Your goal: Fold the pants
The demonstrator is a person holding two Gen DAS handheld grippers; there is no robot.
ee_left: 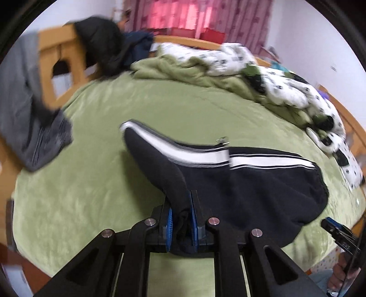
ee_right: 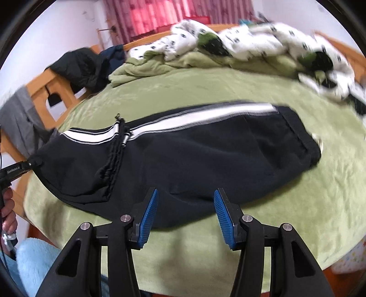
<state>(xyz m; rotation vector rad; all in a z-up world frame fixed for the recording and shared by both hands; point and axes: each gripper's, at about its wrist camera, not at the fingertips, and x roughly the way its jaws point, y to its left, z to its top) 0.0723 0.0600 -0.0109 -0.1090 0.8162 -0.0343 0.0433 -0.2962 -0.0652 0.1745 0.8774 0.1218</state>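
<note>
pinching a bunched end of the black pants (ee_left: 251, 182), the left hand-held gripper (ee_left: 181, 219) lifts it off the green bed (ee_left: 114, 128), likely to fold it over; the right hand-held gripper (ee_right: 185, 217) hovers half-open and empty at the near edge.

Soft indoor light, fisheye views, smeared by motion

Both views are evenly and fairly brightly lit — the strongest glow comes through the pink curtain (ee_left: 183, 20) at the far end, blown out to a hot red-pink patch. Shadows are weak: a soft dark band lies on the green bedspread (ee_right: 205, 249) under the black pants (ee_right: 194, 164). The fisheye bends the bed into a dome and leaves black corners around each round picture. Motion blur smears the left wrist view most, especially the grey garment (ee_left: 20, 109) at its left edge and the patterned quilt (ee_right: 286, 38) — the pants' black fabric loses nearly all detail.
</note>
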